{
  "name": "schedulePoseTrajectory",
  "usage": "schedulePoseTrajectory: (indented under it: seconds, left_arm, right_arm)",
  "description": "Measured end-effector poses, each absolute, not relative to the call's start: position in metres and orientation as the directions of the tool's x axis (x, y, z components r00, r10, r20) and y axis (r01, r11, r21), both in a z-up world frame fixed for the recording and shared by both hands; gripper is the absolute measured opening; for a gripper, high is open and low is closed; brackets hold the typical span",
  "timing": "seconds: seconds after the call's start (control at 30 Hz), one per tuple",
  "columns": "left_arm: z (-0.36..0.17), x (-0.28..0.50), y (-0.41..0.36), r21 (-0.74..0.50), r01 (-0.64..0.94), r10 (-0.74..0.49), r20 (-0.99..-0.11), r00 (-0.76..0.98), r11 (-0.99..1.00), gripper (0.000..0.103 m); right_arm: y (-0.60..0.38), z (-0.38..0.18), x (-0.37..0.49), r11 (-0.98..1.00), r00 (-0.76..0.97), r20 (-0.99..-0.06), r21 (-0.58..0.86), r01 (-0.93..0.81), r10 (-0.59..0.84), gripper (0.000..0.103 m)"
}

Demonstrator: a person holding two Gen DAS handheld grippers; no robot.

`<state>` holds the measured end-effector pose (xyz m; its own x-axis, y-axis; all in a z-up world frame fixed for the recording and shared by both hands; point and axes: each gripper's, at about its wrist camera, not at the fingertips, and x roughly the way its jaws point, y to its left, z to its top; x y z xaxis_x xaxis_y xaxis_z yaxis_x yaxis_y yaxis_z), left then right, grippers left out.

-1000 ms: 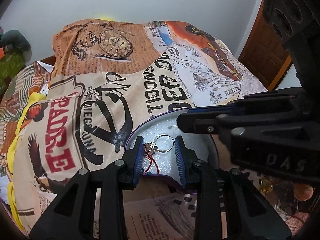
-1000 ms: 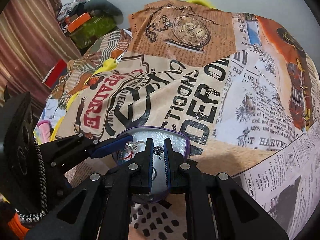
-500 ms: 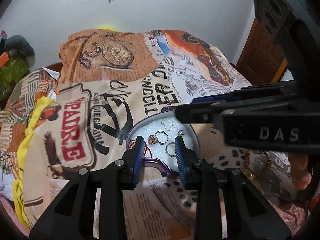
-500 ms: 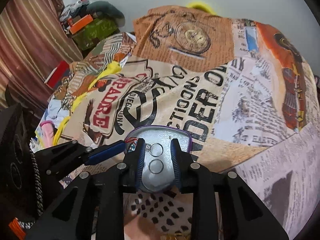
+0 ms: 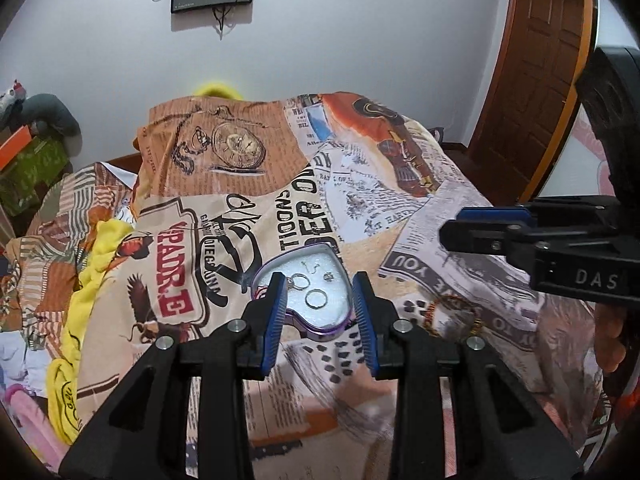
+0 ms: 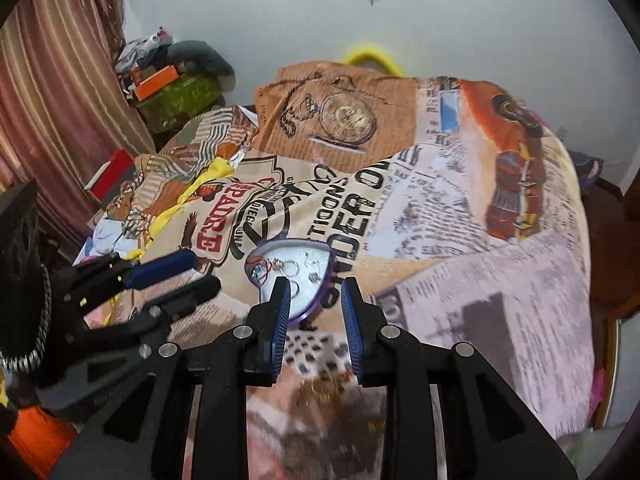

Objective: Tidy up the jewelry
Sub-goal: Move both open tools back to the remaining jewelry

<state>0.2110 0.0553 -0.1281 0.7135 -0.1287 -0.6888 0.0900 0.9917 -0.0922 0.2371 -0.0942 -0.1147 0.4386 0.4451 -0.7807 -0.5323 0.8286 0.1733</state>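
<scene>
A purple heart-shaped tray (image 5: 320,330) with white foam lining lies on the bedspread. On the foam lie a plain ring (image 5: 316,299), a ring with a stone (image 5: 298,281) and a small stud (image 5: 329,276). My left gripper (image 5: 318,280) hovers above and in front of the tray, its jaws opening with nothing between them. In the right wrist view the tray (image 6: 325,276) sits just beyond my right gripper (image 6: 315,284), which is open and holds nothing. The left gripper (image 6: 200,276) shows at the left there, and the right gripper (image 5: 460,226) at the right of the left wrist view.
A printed bedspread (image 5: 240,184) covers the bed. Gold beaded jewelry (image 5: 476,326) lies right of the tray. Yellow cloth (image 5: 96,264) bunches at the left edge. A wooden door (image 5: 536,80) stands at the right, boxes (image 6: 176,92) and a curtain (image 6: 60,100) at the left.
Both grippers have risen and drawn back from the tray. The right gripper opened and left its small piece on the foam. The left jaws have widened, and a plain ring now lies on the foam.
</scene>
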Motion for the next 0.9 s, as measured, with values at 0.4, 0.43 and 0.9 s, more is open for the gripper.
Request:
schedulePoseTrajectory:
  seconds: [0.4, 0.43, 0.9]
  left_arm:
    - [-0.141, 0.192, 0.028, -0.125, 0.131, -0.181, -0.73, 0.659, 0.983, 0.05]
    - [-0.146, 0.192, 0.025, -0.13, 0.135, -0.187, -0.739, 0.647, 0.982, 0.05]
    - [-0.198, 0.198, -0.011, -0.134, 0.227, -0.239, -0.809, 0.537, 0.965, 0.05]
  right_arm:
    - [-0.139, -0.118, 0.204, 0.874, 0.511, -0.779, 0.095, -0.477, 0.364, 0.031]
    - [-0.143, -0.119, 0.202, 0.877, 0.512, -0.78, 0.095, -0.472, 0.36, 0.035]
    - [-0.174, -0.169, 0.194, 0.886, 0.433, -0.844, 0.1, -0.452, 0.316, 0.048]
